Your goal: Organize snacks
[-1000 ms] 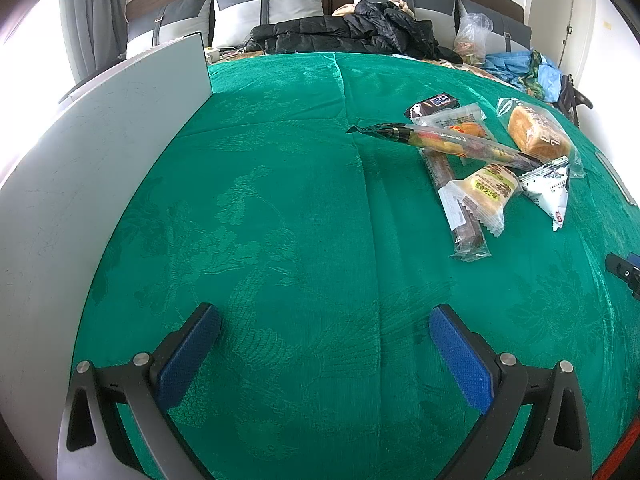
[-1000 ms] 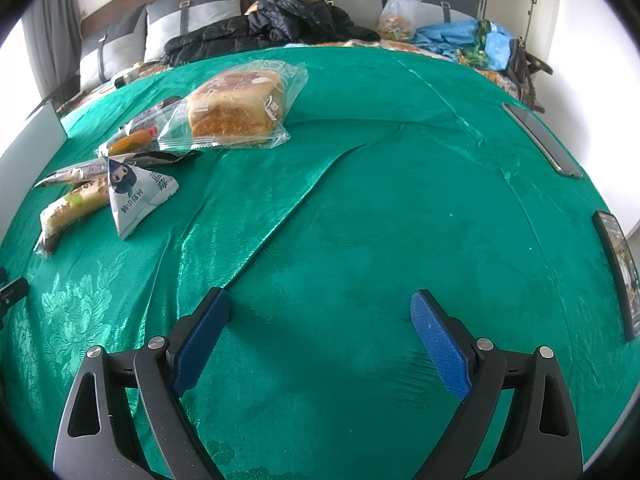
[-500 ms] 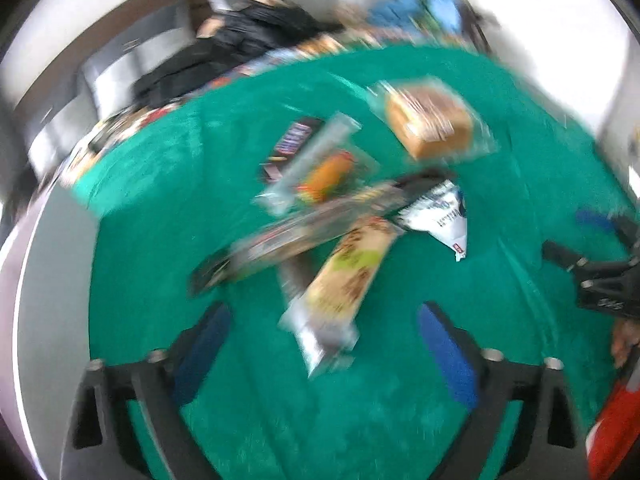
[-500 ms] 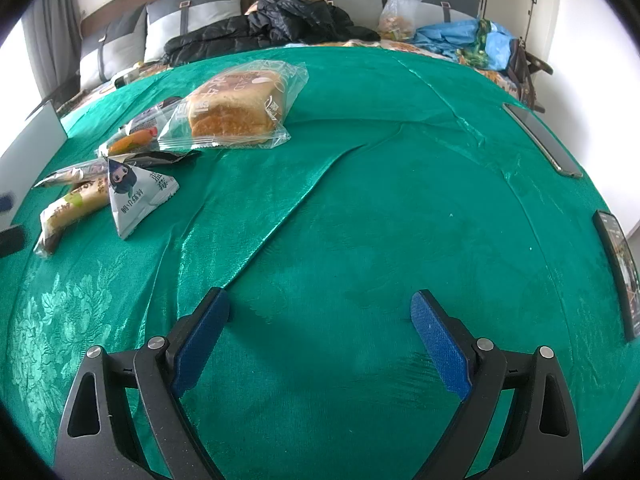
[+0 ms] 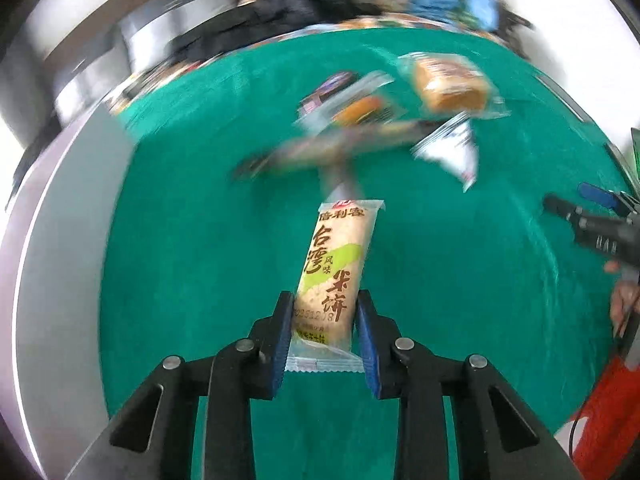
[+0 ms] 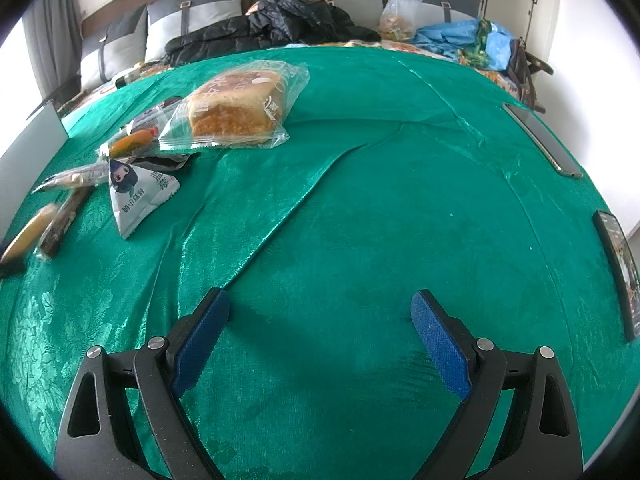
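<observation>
My left gripper [image 5: 323,300] is shut on a long rice cracker packet [image 5: 336,264] and holds it over the green cloth; the same packet shows blurred at the far left of the right wrist view [image 6: 26,234]. The other snacks lie beyond it: a bagged bread loaf [image 5: 450,86] [image 6: 236,110], a white triangular pouch [image 5: 454,152] [image 6: 136,192], an orange snack bag [image 5: 356,110] [image 6: 132,140], a long thin packet [image 6: 72,178] and a dark bar [image 6: 62,222]. My right gripper [image 6: 320,308] is open and empty above bare cloth; it also shows in the left wrist view [image 5: 588,224].
A grey board [image 5: 56,264] stands along the cloth's left edge. Two phones [image 6: 542,140] [image 6: 618,268] lie near the right edge. Pillows, a black jacket [image 6: 272,26] and bags sit at the far end of the bed.
My left gripper swung right to the snack pile, closed on the rice cracker packet and lifted it off the other snacks. My right gripper has not moved.
</observation>
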